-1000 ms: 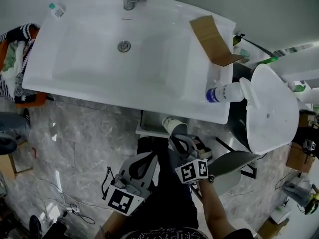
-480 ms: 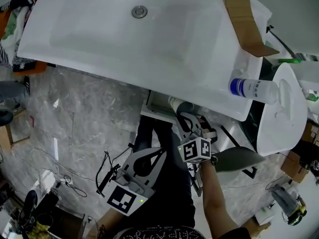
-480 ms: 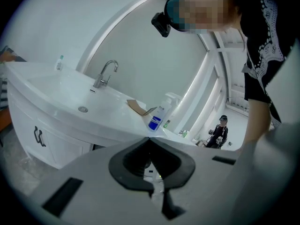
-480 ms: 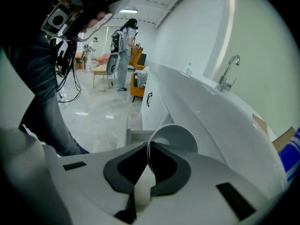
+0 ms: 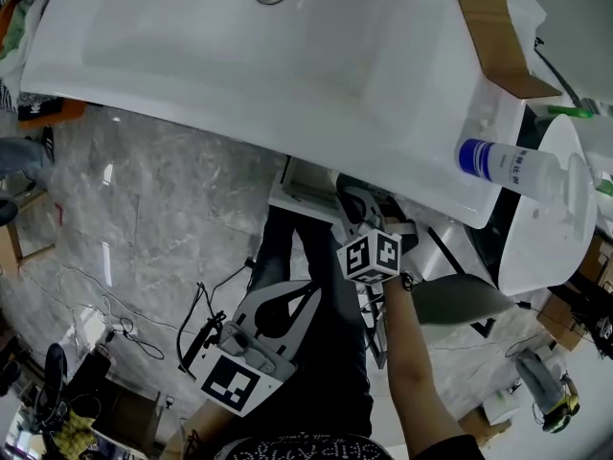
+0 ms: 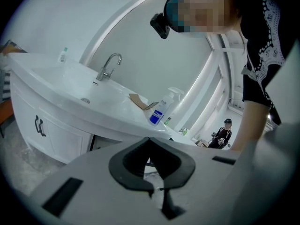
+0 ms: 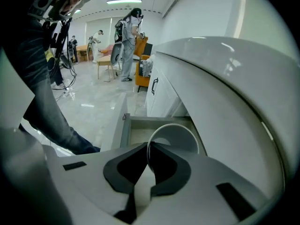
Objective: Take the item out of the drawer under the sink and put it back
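Cup (image 7: 180, 137) rim in right gripper (image 7: 148, 149), hidden overhead

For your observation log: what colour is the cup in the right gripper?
The cup is white; best in the right gripper view.

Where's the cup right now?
Right gripper view, centre: the cup has its rim pinched in the jaws of the right gripper, just over the open drawer below the sink.
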`<state>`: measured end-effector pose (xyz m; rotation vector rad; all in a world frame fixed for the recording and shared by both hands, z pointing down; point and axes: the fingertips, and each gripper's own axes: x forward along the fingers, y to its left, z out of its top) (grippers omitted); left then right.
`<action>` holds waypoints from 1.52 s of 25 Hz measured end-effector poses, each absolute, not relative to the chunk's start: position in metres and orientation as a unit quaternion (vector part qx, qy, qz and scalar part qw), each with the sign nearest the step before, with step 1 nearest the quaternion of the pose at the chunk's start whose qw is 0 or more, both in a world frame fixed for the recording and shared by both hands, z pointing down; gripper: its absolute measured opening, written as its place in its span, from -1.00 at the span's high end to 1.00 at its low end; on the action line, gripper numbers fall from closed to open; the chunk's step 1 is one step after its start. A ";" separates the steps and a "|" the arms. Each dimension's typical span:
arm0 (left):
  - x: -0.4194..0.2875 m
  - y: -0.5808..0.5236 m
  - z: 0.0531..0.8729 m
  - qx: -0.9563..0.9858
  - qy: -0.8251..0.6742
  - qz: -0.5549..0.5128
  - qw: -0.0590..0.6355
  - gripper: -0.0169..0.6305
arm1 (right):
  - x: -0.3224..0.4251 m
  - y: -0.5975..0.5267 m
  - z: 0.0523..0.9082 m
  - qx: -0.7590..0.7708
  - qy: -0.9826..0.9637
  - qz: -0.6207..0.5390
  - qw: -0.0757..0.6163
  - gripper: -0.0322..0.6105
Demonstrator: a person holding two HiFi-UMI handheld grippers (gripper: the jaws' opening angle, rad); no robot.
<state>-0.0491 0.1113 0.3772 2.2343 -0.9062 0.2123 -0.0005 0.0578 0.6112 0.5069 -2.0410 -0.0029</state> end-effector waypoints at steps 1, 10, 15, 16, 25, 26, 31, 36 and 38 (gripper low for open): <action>-0.049 0.112 0.379 0.863 -0.350 0.083 0.355 0.95 | -0.001 0.056 0.616 0.208 -0.841 0.003 0.499 0.82; -0.054 0.114 0.388 0.853 -0.360 0.087 0.368 0.95 | -0.003 0.056 0.643 0.182 -0.825 0.025 0.534 0.82; -0.054 0.113 0.388 0.851 -0.362 0.085 0.371 0.95 | -0.001 0.051 0.648 0.175 -0.815 0.027 0.551 0.82; -0.055 0.112 0.389 0.850 -0.363 0.086 0.372 0.95 | -0.001 0.051 0.650 0.169 -0.813 0.028 0.556 0.82; -0.057 0.107 0.391 0.847 -0.367 0.084 0.375 0.95 | -0.006 0.050 0.668 0.124 -0.803 0.022 0.583 0.82; -0.057 0.107 0.392 0.847 -0.366 0.084 0.376 0.95 | -0.007 0.051 0.669 0.120 -0.801 0.017 0.586 0.82; -0.057 0.104 0.392 0.846 -0.367 0.079 0.379 0.95 | -0.009 0.052 0.670 0.113 -0.798 0.014 0.592 0.82; -0.058 0.104 0.391 0.847 -0.363 0.081 0.379 0.95 | -0.010 0.051 0.669 0.116 -0.798 0.009 0.591 0.82; -0.058 0.103 0.391 0.848 -0.363 0.080 0.378 0.95 | -0.010 0.052 0.669 0.120 -0.801 0.009 0.587 0.82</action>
